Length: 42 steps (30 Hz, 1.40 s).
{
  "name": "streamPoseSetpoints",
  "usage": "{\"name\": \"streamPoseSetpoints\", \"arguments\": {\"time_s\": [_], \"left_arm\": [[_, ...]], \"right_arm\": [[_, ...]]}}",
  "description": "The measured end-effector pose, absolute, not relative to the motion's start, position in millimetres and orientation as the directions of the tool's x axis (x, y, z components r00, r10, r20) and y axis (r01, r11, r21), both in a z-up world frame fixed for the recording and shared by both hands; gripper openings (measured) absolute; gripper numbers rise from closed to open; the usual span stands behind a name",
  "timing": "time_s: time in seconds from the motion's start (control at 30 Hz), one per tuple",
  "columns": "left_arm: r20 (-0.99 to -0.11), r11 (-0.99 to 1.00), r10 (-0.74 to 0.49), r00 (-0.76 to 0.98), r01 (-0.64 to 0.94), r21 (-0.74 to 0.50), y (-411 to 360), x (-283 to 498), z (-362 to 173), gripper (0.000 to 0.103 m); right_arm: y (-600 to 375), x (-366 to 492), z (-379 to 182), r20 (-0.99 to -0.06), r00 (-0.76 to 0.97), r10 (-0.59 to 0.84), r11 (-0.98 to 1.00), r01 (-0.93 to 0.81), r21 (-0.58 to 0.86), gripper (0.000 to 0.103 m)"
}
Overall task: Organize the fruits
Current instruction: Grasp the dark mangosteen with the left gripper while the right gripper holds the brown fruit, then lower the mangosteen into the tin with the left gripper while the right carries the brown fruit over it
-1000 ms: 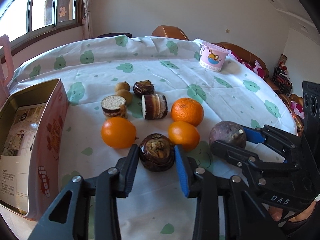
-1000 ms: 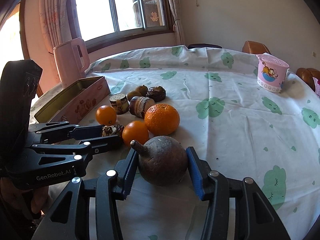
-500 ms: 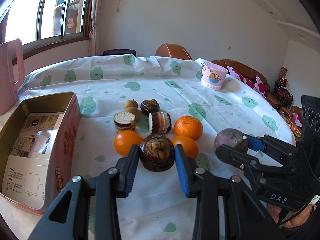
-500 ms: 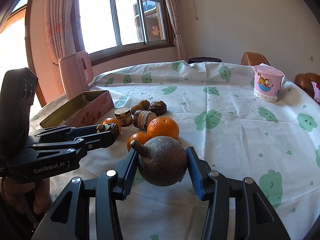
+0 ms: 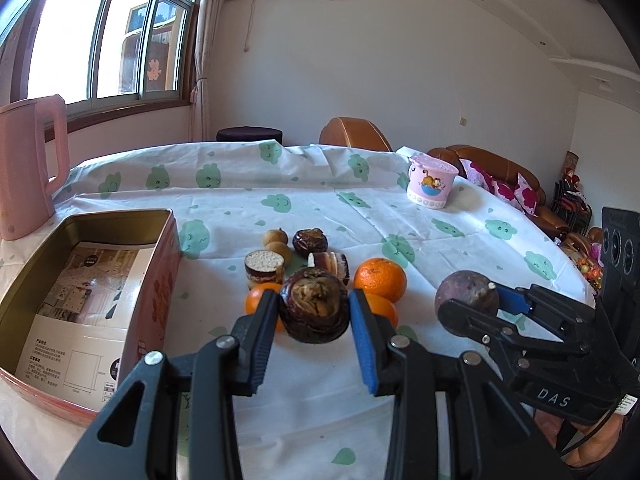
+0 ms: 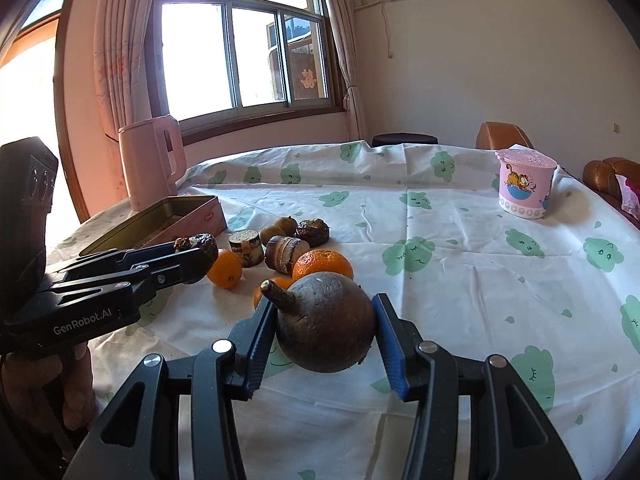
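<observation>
My left gripper (image 5: 314,312) is shut on a dark brown mangosteen (image 5: 313,306), lifted off the cloth. My right gripper (image 6: 324,328) is shut on a round brown-purple fruit with a stem (image 6: 326,322), also held up; that fruit (image 5: 466,298) shows at the right of the left wrist view. Behind lie an orange (image 5: 380,280), two smaller oranges partly hidden by the fingers, another mangosteen (image 5: 310,242), two small tan fruits (image 5: 276,240) and two cut brown pieces (image 5: 264,266). An open pink tin (image 5: 160,280) stands at the left.
A pink kettle (image 5: 28,176) stands behind the tin at the table's left edge. A pink cartoon cup (image 5: 430,186) sits far right on the white cloth with green clouds (image 5: 280,202). Brown chairs and a sofa ring the far side of the table.
Both grippers have tilted upward, so more of the room shows. The left one has risen with its mangosteen off the cloth. The right one keeps its fruit and has barely shifted.
</observation>
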<state>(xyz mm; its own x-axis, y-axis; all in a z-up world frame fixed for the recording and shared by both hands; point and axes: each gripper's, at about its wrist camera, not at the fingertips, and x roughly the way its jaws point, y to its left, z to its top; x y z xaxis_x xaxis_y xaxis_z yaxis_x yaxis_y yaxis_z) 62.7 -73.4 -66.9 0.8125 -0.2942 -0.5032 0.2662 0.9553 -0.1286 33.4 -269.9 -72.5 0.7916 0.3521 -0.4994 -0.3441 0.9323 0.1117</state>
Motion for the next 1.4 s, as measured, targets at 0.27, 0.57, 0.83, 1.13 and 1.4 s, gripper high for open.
{"name": "streamPoseSetpoints", "arguments": {"time_s": [0.27,0.57,0.83,1.13,1.4], "left_arm": [[-0.473,0.957,-0.290,0.832,0.266,-0.118,-73.1,57.0,-64.7,0.038],[-0.449,0.958,-0.285,0.847,0.263,-0.111,-72.0,51.9,-62.1,0.038],[-0.431,0.959,-0.283,0.857,0.264,-0.104,-71.8,48.1,-60.3,0.038],[-0.410,0.959,-0.282,0.867,0.267,-0.095,-72.2,44.3,-58.7,0.038],[-0.393,0.958,-0.284,0.875,0.271,-0.089,-72.4,41.4,-57.2,0.038]], "right_arm": [[-270.8,30.2,-71.3,-0.480,0.806,0.347,0.934,-0.341,0.103,0.050],[-271.8,25.4,-69.3,-0.449,0.823,0.347,0.935,-0.339,0.100,0.050],[-272.6,21.5,-68.1,-0.422,0.836,0.349,0.935,-0.343,0.093,0.050],[-274.3,18.3,-67.0,-0.401,0.845,0.354,0.933,-0.345,0.096,0.050],[-275.6,14.8,-65.9,-0.377,0.855,0.356,0.933,-0.347,0.093,0.050]]}}
